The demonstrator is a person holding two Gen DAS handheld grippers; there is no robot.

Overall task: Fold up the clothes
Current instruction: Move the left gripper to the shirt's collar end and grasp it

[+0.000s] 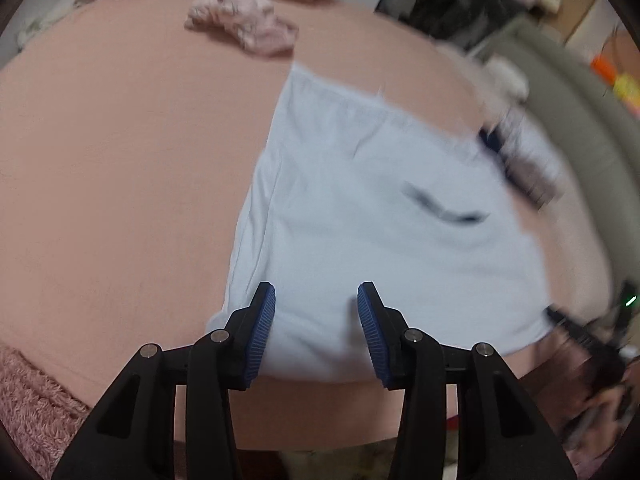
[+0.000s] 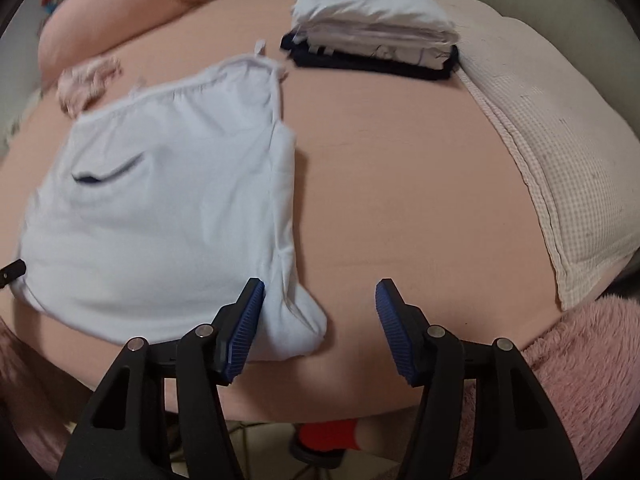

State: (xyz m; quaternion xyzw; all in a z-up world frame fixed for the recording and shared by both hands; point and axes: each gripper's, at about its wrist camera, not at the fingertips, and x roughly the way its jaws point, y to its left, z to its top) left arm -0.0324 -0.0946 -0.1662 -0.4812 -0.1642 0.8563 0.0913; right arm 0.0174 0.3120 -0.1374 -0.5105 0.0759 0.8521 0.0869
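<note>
A pale blue-white garment (image 1: 360, 216) with a dark swoosh mark lies flat on the pink bed sheet (image 1: 120, 180). In the right wrist view the same garment (image 2: 160, 216) lies left of centre. My left gripper (image 1: 316, 300) stands open above the garment's near hem, its blue pads apart with only flat cloth below them. My right gripper (image 2: 320, 296) is open too, hovering over the garment's near right corner; the left pad is beside the cloth, the right pad over bare sheet. Nothing is pinched in either.
A stack of folded clothes (image 2: 372, 28), white on dark navy, sits at the far side. A crumpled pink garment (image 1: 240, 24) lies beyond the pale one. A checked blanket (image 2: 560, 160) covers the bed's right side. A fluffy pink throw (image 2: 580, 360) and pillows (image 2: 120, 12) border the sheet.
</note>
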